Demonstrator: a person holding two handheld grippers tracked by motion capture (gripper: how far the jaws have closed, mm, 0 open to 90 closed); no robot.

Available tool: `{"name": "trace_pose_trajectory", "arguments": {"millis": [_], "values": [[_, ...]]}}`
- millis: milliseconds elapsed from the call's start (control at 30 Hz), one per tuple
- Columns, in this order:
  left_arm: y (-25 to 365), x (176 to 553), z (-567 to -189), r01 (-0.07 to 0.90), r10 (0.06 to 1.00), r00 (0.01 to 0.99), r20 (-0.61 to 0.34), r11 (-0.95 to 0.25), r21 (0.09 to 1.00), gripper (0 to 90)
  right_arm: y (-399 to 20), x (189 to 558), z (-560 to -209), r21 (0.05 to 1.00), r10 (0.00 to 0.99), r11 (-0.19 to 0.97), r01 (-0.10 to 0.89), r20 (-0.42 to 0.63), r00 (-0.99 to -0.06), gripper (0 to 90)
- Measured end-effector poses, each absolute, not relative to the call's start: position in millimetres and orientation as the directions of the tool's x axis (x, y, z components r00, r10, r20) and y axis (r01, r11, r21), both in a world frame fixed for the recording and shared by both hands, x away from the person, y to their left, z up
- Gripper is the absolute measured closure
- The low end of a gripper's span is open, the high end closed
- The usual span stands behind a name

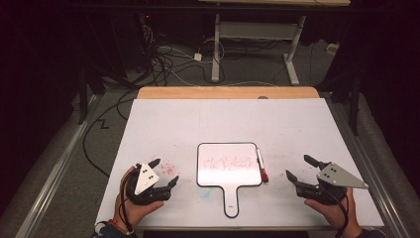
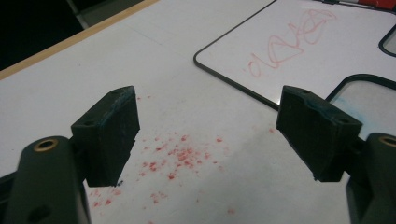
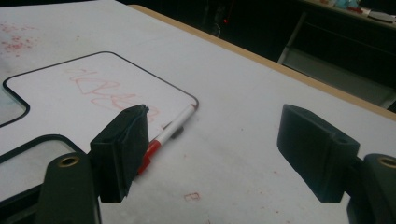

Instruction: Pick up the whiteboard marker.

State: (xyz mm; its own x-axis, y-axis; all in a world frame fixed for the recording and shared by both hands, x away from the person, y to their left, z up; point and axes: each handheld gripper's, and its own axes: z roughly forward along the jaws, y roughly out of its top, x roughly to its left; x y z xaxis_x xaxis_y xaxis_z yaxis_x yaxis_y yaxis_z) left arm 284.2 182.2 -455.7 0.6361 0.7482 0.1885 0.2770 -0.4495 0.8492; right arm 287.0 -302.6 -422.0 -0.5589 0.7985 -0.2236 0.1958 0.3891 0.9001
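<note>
Whiteboard: white paddle-shaped whiteboard [image 1: 229, 164] with red scribble, flat at mid-table between both grippers
Marker: red-capped white marker [image 1: 261, 165] touching its right edge
Left gripper [image 1: 165, 172]: jaws spread, empty
Right gripper [image 1: 300, 167]: jaws spread, empty, near marker

A paddle-shaped whiteboard [image 1: 229, 164] lay at the centre of the worktop [image 1: 223, 119], its handle [image 1: 231, 202] pointing to 6 o'clock. A marker [image 1: 261, 165] lay at the board's 3 o'clock, just beside its edge and parallel to it. The left gripper [image 1: 165, 172] sat at the board's 8 o'clock, well apart from it, with a patch of specks [image 1: 167, 168] on the worktop between them. The right gripper [image 1: 300, 167] sat at the board's 4 o'clock, beyond the marker.
</note>
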Motion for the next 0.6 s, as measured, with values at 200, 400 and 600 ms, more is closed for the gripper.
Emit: {"name": "trace_pose_trajectory", "arguments": {"millis": [200,400,600], "values": [[180.4,286.6,-458.6,0.279,0.743,0.643,0.185,-0.452,0.847,20.3,-306.0,290.0,-423.0,0.897,0.794,0.373,0.237,-0.177,-0.582,25.3],[181.3,281.9,-459.1,0.265,0.730,0.653,0.199,-0.468,0.843,19.6,-301.6,291.1,-423.8,0.881,0.789,0.392,0.264,-0.174,-0.590,25.8],[179.1,282.6,-461.7,0.275,0.719,0.665,0.201,-0.486,0.830,19.7,-301.0,296.1,-424.1,0.867,0.789,0.392,0.308,-0.144,-0.598,24.9]]}}
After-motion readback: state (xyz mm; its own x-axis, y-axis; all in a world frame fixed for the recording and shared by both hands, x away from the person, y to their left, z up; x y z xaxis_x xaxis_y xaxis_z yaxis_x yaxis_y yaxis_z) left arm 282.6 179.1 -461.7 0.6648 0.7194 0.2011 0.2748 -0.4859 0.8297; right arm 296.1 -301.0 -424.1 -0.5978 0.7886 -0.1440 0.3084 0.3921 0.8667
